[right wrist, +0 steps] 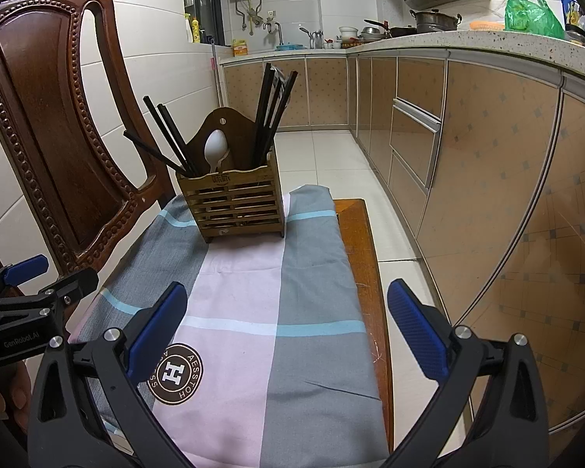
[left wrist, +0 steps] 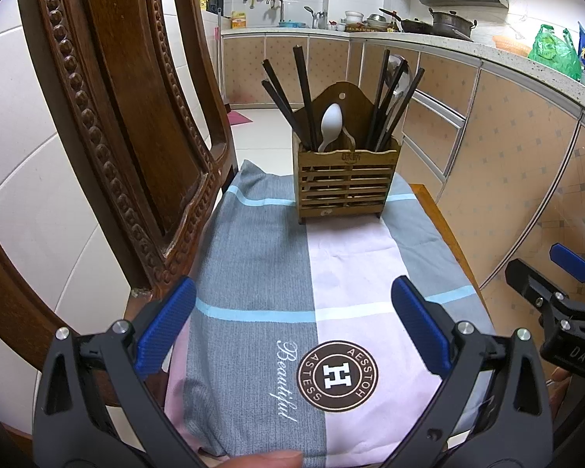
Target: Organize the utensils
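Note:
A slatted wooden utensil holder [left wrist: 345, 183] stands at the far end of a cloth-covered seat; it also shows in the right wrist view [right wrist: 234, 204]. It holds several black chopsticks [left wrist: 302, 93] [right wrist: 271, 113] and a white spoon [left wrist: 328, 124] [right wrist: 214, 150]. My left gripper [left wrist: 292, 312] is open and empty, low over the near part of the cloth. My right gripper [right wrist: 286, 319] is open and empty, beside the left one, over the cloth's right side. Each gripper shows at the edge of the other's view: the right gripper [left wrist: 557, 296] and the left gripper [right wrist: 39, 284].
The grey, pink and blue cloth [left wrist: 277, 273] [right wrist: 277, 312] covers a wooden chair seat [right wrist: 366, 273]. The carved chair back [left wrist: 117, 117] [right wrist: 58, 136] rises on the left. Kitchen cabinets [right wrist: 468, 175] and tiled floor [right wrist: 331, 156] lie to the right.

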